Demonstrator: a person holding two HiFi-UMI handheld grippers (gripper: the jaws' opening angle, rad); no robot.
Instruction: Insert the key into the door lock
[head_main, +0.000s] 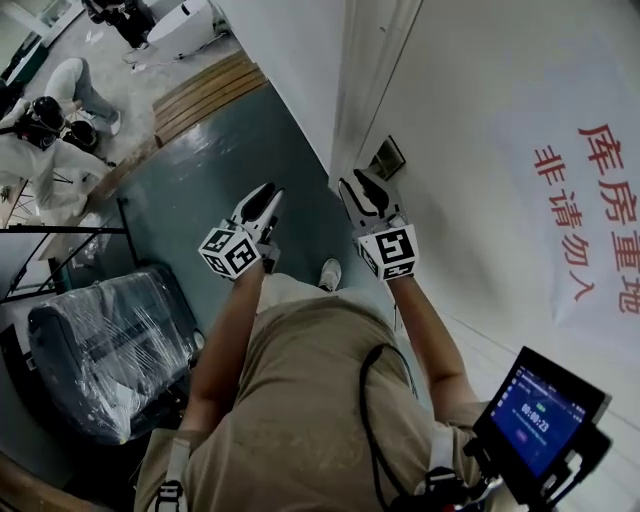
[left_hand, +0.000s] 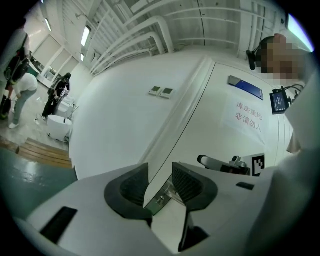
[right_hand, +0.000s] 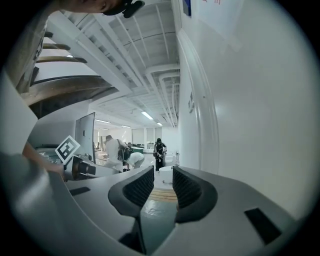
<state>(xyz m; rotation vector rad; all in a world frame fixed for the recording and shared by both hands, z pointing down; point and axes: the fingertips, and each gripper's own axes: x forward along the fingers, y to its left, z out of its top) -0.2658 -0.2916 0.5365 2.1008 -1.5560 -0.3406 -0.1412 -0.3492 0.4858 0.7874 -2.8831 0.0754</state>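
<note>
In the head view, a dark metal lock plate (head_main: 387, 157) sits at the edge of a white door (head_main: 470, 150). My right gripper (head_main: 365, 190) points up at it from just below; its jaws stand slightly apart and hold nothing. My left gripper (head_main: 262, 205) hangs to the left over the green floor, also open and with nothing in it. In the left gripper view, a metal lock strip (left_hand: 162, 196) shows through the gap between the jaws (left_hand: 161, 182). The right gripper view looks along the door past its jaws (right_hand: 163, 186). No key shows in any view.
A paper sign with red characters (head_main: 600, 210) hangs on the door. A grey plastic-wrapped object (head_main: 110, 350) stands at the left and wooden boards (head_main: 205, 95) lie beyond it. People (head_main: 50, 120) work at the far left. A small screen (head_main: 540, 415) sits at the lower right.
</note>
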